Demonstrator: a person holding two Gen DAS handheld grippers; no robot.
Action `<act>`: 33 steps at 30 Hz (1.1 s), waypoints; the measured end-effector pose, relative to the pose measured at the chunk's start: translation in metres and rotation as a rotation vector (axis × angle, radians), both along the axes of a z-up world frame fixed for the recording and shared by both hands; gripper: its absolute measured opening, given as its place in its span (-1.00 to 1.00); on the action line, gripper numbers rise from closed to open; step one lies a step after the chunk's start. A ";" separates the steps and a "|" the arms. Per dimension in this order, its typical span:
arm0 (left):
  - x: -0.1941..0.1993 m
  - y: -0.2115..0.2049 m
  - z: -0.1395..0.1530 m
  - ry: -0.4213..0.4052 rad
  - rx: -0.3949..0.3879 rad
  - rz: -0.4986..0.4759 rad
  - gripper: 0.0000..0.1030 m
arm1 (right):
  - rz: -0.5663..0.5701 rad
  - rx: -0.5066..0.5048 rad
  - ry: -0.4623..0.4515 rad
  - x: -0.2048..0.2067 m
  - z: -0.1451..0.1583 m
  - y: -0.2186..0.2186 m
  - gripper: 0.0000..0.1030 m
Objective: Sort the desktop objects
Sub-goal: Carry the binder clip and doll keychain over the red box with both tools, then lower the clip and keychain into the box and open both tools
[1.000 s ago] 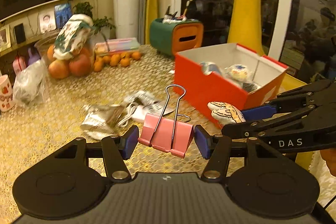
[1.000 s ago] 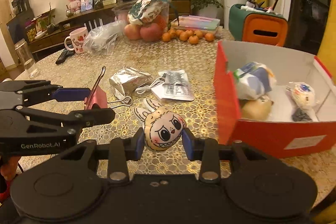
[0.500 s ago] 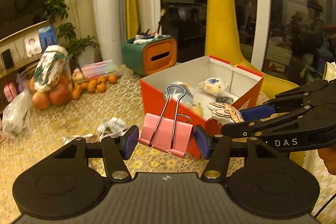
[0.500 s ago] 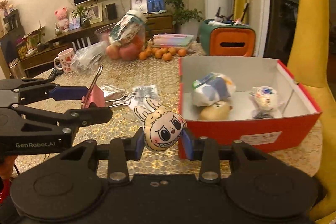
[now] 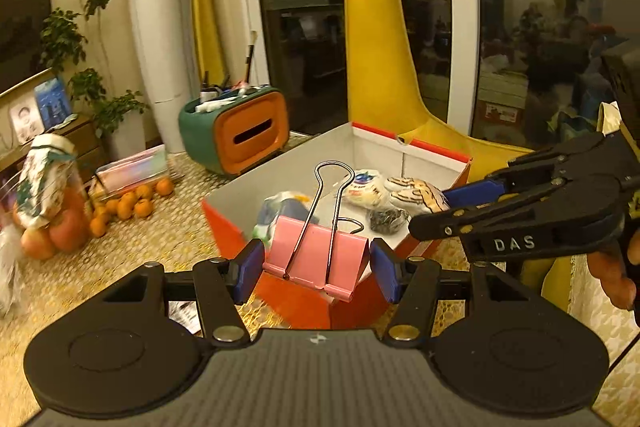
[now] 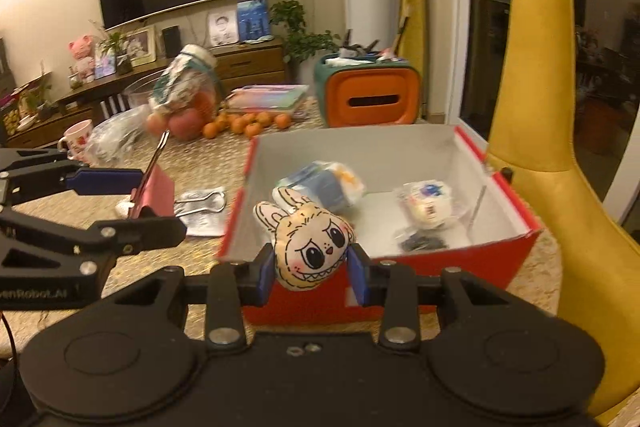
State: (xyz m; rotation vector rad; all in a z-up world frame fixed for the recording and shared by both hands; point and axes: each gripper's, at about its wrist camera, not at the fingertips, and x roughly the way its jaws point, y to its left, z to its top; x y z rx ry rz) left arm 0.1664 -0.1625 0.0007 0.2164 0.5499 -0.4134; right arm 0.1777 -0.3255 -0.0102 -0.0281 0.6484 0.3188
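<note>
Pink and steel, the binder clip sat clamped in the left hand-held gripper above the near wall of the red box on the desk. The right hand-held gripper gripped a plush face charm over the same wall. Best carry both well past the rim, dip low, then let go, avoiding the wrapped items inside.

Black grippers, blue pads, silver screws
</note>
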 end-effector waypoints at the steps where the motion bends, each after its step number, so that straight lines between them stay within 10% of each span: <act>1: 0.005 -0.004 -0.001 0.006 0.003 -0.005 0.10 | -0.007 -0.003 0.002 0.005 0.000 -0.004 -0.29; 33: 0.182 -0.077 -0.047 0.262 0.021 0.025 0.10 | 0.109 -0.219 0.237 0.133 -0.046 -0.039 -0.29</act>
